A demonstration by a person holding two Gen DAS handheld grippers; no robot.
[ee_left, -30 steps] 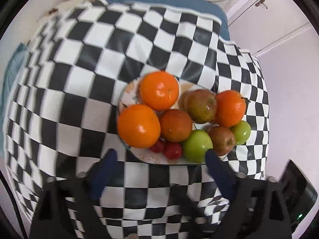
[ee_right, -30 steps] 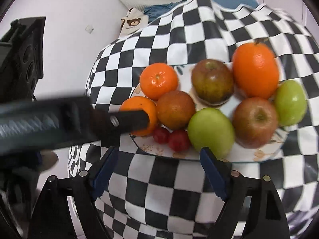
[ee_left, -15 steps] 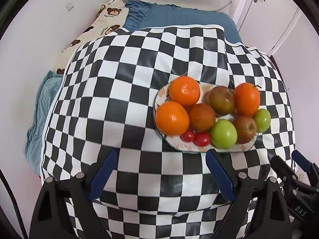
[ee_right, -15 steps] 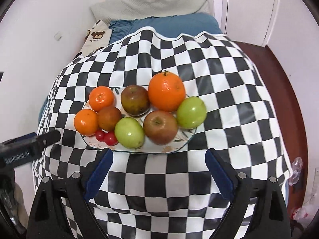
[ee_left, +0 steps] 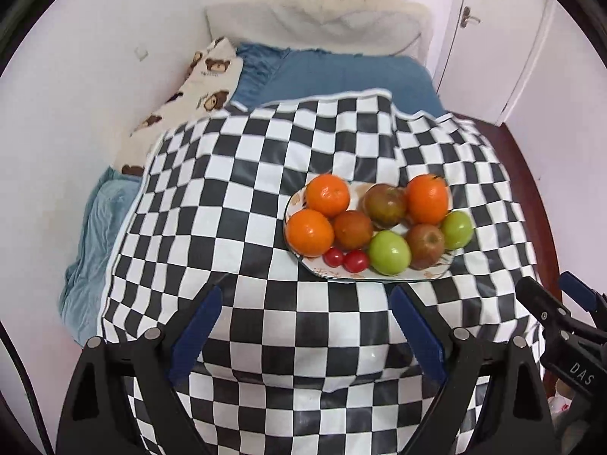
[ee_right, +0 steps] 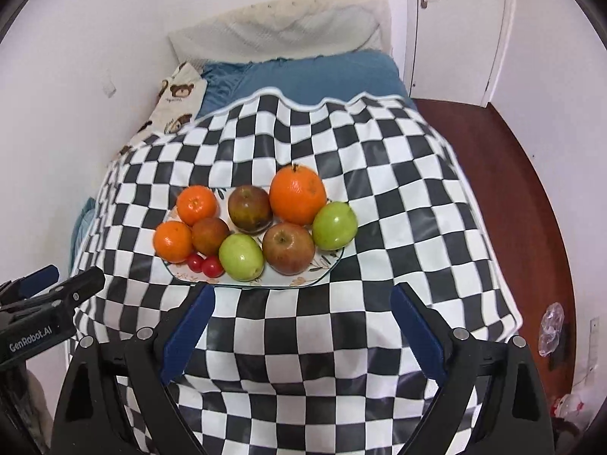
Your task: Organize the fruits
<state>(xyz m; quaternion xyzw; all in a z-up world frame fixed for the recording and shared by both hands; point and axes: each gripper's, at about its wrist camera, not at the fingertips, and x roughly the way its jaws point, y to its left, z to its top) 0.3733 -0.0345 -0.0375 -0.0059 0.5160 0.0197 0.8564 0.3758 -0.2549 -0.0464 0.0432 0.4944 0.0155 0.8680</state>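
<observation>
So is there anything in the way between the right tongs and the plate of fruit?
No, nothing visible. The right tongs hang open and empty above bare checkered cloth, and only that cloth lies between them and the plate. The left tongs sit off to the side, clear of that path.

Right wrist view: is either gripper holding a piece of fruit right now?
No. The right gripper stands open and empty above the checkered cloth, the left gripper holds nothing, and all fruit lies on the plate.
</observation>
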